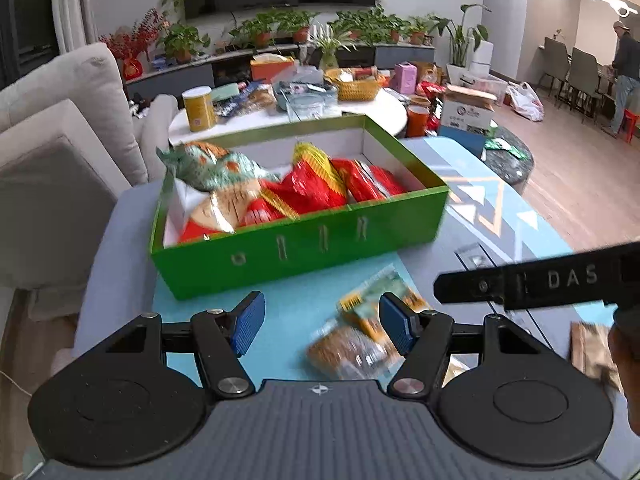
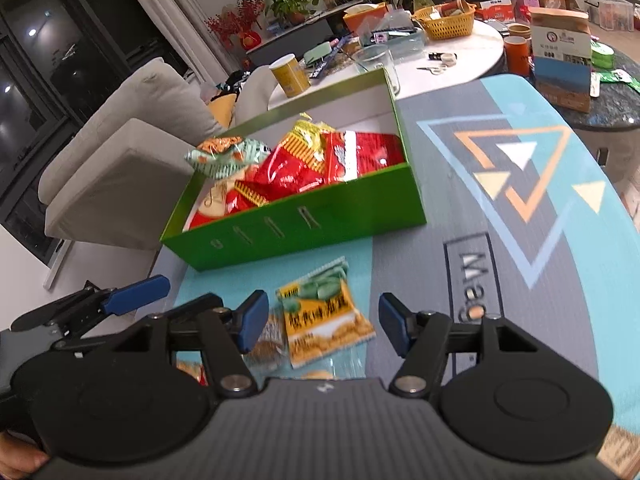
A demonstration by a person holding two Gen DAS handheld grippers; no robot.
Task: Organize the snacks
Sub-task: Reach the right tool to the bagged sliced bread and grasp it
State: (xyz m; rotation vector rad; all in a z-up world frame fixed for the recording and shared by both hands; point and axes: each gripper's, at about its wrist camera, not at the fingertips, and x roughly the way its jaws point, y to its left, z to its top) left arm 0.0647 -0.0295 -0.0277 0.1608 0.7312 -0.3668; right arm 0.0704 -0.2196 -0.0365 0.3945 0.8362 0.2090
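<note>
While both grippers hang above the near edge of the patterned table mat [image 2: 520, 264], neither holds anything: the right gripper [image 2: 323, 322] has its blue pads spread, and the yellow-and-green snack packet [image 2: 326, 316] lies flat on the mat between and below them, untouched. Just to its left lies a clear packet of brown biscuits [image 2: 269, 346], partly under the left pad. The left gripper [image 1: 322, 322] likewise stands released, pads wide apart, over the same two packets, which are motion-blurred in its view; its blue finger also shows at the left margin of the right wrist view.

Beyond the loose packets sits the green box [image 2: 304, 226], its front wall near the yellow-and-green packet. Inside it lie red snack bags [image 2: 360, 156] and a pale green bag [image 2: 228, 158] propped on the far left corner; the right end of the box appears less filled.

Judged from this layout, the step in hand is picking up a loose packet. To do it well, only one gripper should descend, since both hover over one spot. The pads should straddle the packet's short width and pinch an edge seam, because a flat pouch offers little to grasp from above. Farther off stands a cluttered round table [image 2: 460, 46].
</note>
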